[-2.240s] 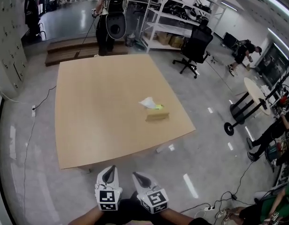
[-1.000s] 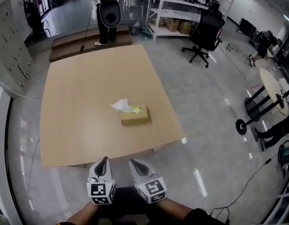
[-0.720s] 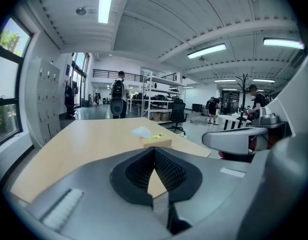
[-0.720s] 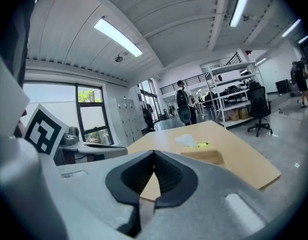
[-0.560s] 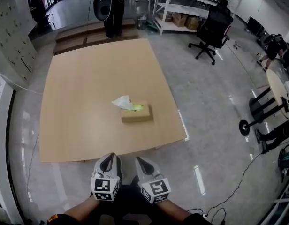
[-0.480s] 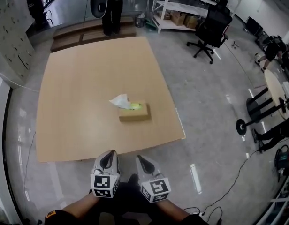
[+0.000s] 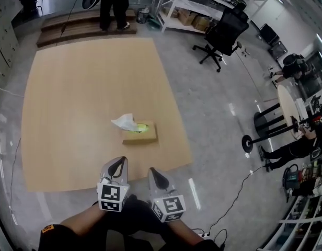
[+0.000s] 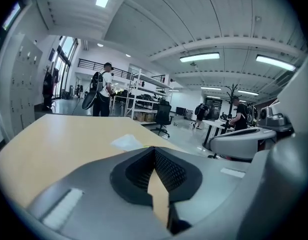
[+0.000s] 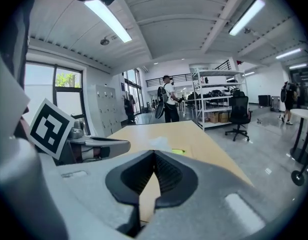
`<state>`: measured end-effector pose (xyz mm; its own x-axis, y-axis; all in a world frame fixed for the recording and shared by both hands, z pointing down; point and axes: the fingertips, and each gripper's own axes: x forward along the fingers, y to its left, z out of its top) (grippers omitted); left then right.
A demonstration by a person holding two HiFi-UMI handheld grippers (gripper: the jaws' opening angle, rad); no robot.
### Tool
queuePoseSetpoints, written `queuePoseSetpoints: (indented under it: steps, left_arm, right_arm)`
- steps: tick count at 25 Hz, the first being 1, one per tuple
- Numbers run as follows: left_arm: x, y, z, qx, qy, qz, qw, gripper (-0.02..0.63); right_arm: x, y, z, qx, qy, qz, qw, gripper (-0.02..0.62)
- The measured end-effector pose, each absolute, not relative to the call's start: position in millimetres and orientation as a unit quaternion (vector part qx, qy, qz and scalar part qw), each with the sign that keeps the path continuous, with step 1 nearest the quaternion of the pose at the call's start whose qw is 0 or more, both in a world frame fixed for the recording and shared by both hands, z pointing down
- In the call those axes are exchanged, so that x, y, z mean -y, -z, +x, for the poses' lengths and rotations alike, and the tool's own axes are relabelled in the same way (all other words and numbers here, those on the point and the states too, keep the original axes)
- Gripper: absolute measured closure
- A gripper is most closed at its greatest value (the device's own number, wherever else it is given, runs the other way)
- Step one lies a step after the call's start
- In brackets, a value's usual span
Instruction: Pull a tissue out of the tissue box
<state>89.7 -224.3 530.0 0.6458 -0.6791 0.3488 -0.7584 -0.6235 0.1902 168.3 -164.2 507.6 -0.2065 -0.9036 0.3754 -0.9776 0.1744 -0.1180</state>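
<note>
A: Entry one. Changes in the last second?
B: Both grippers are nearer the box than they were. Seen from above, the tips of the left gripper (image 7: 119, 163) and right gripper (image 7: 153, 172) now reach the near edge of the table (image 7: 72, 88). Before, they hung just short of it. Nothing on the table has shifted.
A: Jaw condition?
B: Left: closed tight, pads meeting, nothing between them. Right: the same, closed and empty. The two sit side by side, close but not touching.
A: Meaning for the task?
B: My judgement: approach only, no pull begun. One pair of jaws must part before it can pinch anything.
A: Entry two. Containers?
B: One tissue box (image 7: 140, 134), brown card. It lies flat, right of the table's centre and toward the near edge, beyond the grippers and clear of them. Yellow-green opening on top.
A: Contents?
B: One white tissue (image 7: 124, 122) standing out of the opening. It leans left and far, its loose part reaching past the box's left end. Whatever remains inside is hidden.
A: Other containers?
B: Cardboard boxes (image 7: 192, 20) on the shelving at the far right, beyond the table. Contents not visible.
</note>
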Motion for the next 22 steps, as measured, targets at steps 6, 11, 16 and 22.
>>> queuePoseSetpoints:
  steps: [6, 11, 16, 22]
  left_arm:
    - [259.7, -535.7, 86.1, 0.395, -0.116, 0.894, 0.18, 0.588]
    - [284.4, -541.0, 69.8, 0.39, -0.108, 0.893, 0.195, 0.588]
    - [301.8, -547.6, 55.5, 0.391, -0.103, 0.891, 0.204, 0.588]
    - [322.8, -567.9, 44.0, 0.414, -0.103, 0.876, 0.222, 0.588]
  right_arm:
    - [205.9, -505.2, 167.6, 0.748, -0.162, 0.628, 0.138, 0.604]
    - [238.2, -510.0, 158.3, 0.738, -0.162, 0.633, 0.17, 0.604]
    - [267.0, -521.0, 139.7, 0.739, -0.166, 0.622, 0.2, 0.603]
    - [296.9, -549.6, 127.6, 0.752, -0.169, 0.592, 0.234, 0.541]
